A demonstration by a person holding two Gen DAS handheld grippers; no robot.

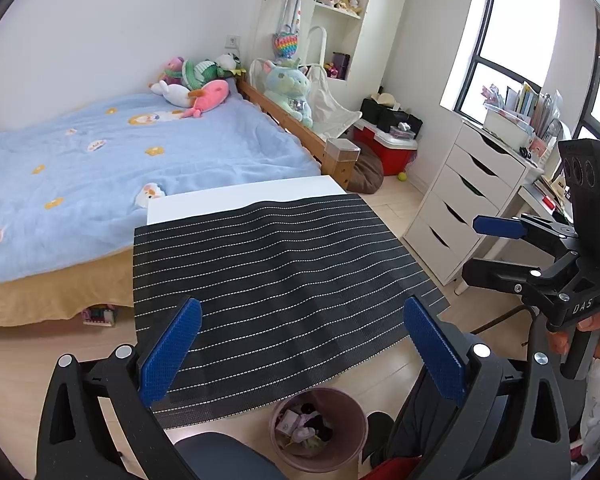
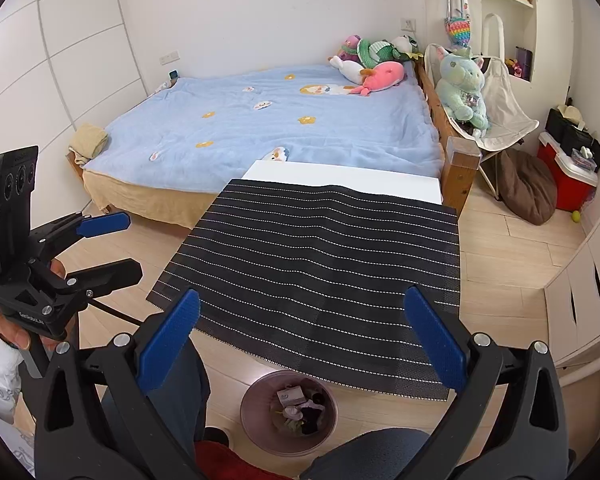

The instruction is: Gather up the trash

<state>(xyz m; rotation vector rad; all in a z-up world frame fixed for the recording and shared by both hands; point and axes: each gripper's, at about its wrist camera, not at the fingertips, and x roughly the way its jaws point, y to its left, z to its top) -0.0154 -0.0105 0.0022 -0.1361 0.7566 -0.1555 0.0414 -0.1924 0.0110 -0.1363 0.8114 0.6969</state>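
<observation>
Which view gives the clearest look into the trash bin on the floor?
The right wrist view: the trash bin sits between the fingers with its whole opening and the scraps inside visible. In the left wrist view the trash bin is also visible, but sits lower, off to one side.

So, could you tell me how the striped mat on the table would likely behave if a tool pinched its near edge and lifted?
The striped mat ripples and overhangs the white table, so it probably flexes rather than stays stiff. Its woven look suggests decent grip. Being thin, it likely lifts lightly.
</observation>
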